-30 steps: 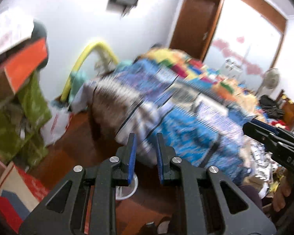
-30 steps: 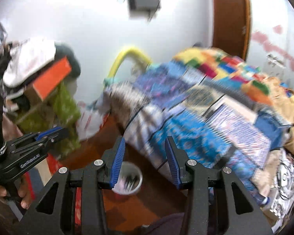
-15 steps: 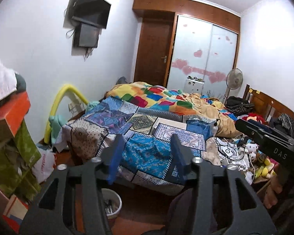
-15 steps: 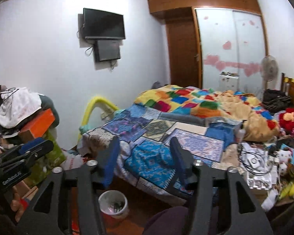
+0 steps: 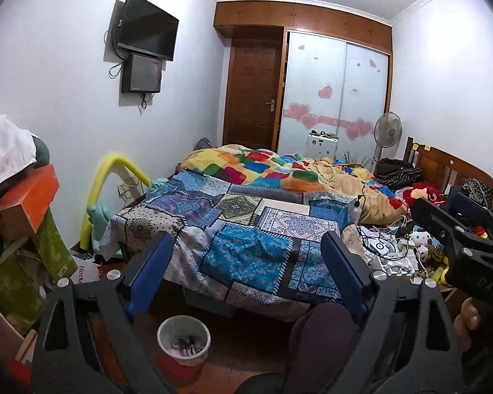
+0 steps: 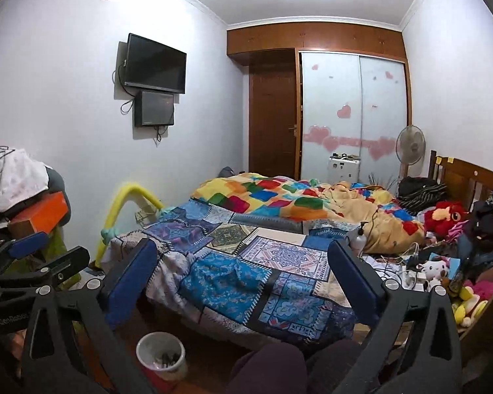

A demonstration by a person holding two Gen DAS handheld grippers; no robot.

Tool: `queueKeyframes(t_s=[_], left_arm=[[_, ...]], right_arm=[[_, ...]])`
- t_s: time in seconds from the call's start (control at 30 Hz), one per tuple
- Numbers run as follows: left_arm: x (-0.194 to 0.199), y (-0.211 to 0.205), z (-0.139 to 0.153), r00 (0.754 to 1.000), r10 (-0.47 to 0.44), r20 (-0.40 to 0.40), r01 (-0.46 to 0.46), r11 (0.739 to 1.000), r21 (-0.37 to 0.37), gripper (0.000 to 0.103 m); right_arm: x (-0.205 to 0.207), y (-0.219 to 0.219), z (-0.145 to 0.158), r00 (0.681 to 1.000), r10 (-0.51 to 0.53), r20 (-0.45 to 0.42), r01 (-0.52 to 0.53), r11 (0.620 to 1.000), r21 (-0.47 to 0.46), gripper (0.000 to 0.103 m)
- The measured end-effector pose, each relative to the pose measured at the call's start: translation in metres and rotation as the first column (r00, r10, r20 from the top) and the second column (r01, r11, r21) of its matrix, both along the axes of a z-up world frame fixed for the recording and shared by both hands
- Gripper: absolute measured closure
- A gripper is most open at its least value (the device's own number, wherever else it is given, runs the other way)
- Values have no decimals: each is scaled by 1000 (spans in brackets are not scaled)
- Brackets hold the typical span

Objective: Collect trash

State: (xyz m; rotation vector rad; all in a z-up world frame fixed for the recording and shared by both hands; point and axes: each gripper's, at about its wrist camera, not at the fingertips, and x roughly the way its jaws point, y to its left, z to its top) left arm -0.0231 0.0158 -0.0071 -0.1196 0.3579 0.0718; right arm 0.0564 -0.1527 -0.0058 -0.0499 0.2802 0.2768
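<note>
Left tool (image 5: 246,272) is spread wide and still opening, nothing between its blue pads, and the right tool (image 6: 243,282) is the same deal, jaws opening with nothing in them. Both point out over the bed (image 5: 256,246), which has a blue patchwork cover at the near end and a bright multicoloured quilt (image 5: 263,167) further back. The trash bin (image 5: 184,338) sits on the reddish wooden floor (image 5: 246,341) just off the near corner of the bed, low between the left tool's fingers in its view. It's a small round bucket, white rim and inside, red lower body, with a few dark bits lying at the bottom; can't tell what they are. The same bin (image 6: 161,356) shows in the right view, lower left. A knee in dark purple fabric (image 5: 322,331) sits just right of it.
</note>
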Motion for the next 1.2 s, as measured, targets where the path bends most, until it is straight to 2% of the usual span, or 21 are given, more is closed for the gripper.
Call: queueKeyframes(t_s=[0.33, 1.2], left_arm=[[-4, 5, -4, 1000, 8, -3, -8, 1000, -22, 12], [-2, 1, -9, 1000, 0, -10, 0, 1000, -18, 12]], right_arm=[[-6, -4, -1, 1000, 13, -23, -13, 1000, 3, 0], [0, -10, -3, 996, 16, -85, -13, 999, 32, 0]])
